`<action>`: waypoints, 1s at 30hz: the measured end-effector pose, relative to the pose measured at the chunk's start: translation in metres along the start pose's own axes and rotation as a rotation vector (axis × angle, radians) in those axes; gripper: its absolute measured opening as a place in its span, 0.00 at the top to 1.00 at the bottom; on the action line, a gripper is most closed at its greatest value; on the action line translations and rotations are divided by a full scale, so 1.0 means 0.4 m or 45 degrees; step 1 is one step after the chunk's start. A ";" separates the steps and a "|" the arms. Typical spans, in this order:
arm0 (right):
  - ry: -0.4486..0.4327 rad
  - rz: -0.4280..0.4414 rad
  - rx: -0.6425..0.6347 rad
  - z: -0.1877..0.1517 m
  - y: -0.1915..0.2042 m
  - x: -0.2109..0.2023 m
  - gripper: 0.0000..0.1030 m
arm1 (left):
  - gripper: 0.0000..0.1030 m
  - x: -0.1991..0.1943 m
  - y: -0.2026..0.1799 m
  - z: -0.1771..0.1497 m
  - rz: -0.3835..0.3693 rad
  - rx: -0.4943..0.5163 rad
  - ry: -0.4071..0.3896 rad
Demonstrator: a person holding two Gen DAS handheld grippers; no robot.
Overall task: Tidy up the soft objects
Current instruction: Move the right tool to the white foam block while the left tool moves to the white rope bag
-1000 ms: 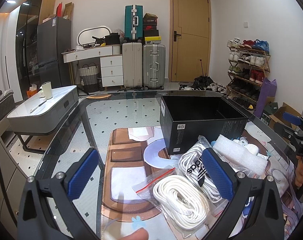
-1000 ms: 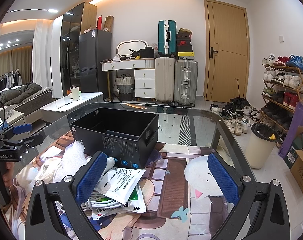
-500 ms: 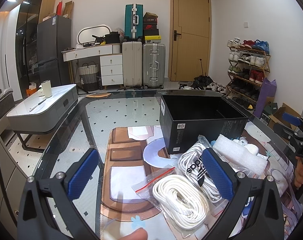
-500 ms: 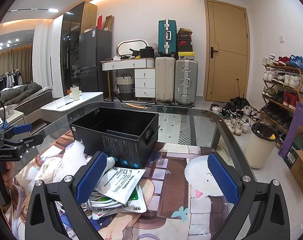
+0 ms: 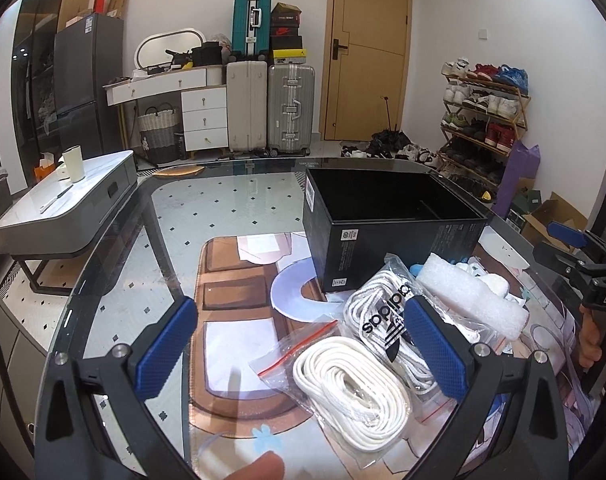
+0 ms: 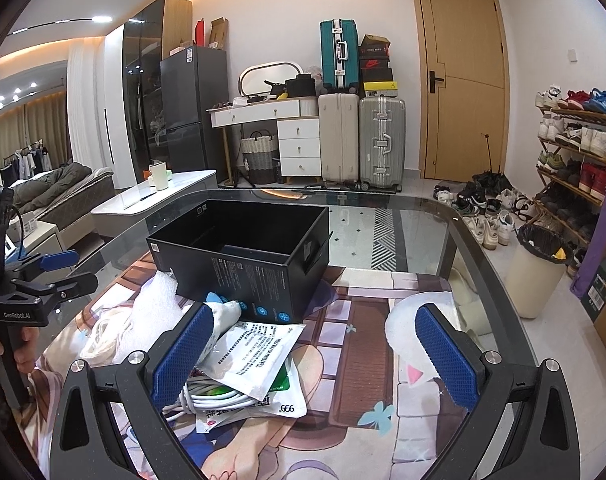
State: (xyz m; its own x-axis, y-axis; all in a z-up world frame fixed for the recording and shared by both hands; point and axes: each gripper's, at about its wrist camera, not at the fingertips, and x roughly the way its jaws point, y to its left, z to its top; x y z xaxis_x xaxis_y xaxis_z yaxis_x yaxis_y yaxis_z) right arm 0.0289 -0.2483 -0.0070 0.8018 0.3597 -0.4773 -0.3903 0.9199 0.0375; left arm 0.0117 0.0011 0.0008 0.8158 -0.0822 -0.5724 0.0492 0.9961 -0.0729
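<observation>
An open black box [image 5: 391,236] [image 6: 243,256] stands on the glass table. In front of it lies a pile of soft items: a clear bag of coiled white cord [image 5: 355,388], an Adidas bag of white laces [image 5: 383,316], a white foam sheet [image 5: 471,300] [image 6: 155,308], white printed pouches [image 6: 255,356] and a white cable bundle [image 6: 215,396]. My left gripper [image 5: 303,344] is open above the cord bag, holding nothing. My right gripper [image 6: 315,352] is open too, its left finger over the pouches.
A printed mat [image 6: 367,344] covers the table's near part; the glass rim [image 6: 475,248] curves at the right. A low white table [image 5: 63,204], suitcases [image 5: 271,108], a shoe rack [image 5: 483,112] and a bin [image 6: 539,272] stand around. A fingertip [image 5: 263,466] shows at the bottom edge.
</observation>
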 end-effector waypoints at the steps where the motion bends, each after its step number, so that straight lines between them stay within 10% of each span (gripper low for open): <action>1: 0.008 0.011 0.005 0.004 0.003 0.000 0.00 | 0.00 0.000 0.000 0.001 -0.005 -0.003 0.017; 30: 0.379 0.292 -0.150 0.101 0.173 0.089 0.01 | 0.00 0.053 -0.002 -0.059 -0.006 -0.201 0.414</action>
State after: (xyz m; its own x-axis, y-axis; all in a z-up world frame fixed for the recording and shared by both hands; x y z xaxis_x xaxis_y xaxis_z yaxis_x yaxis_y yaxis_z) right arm 0.0487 -0.1654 0.0141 0.5282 0.4772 -0.7023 -0.6072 0.7904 0.0804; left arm 0.0156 -0.0023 -0.0305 0.5887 -0.1179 -0.7997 -0.0577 0.9807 -0.1871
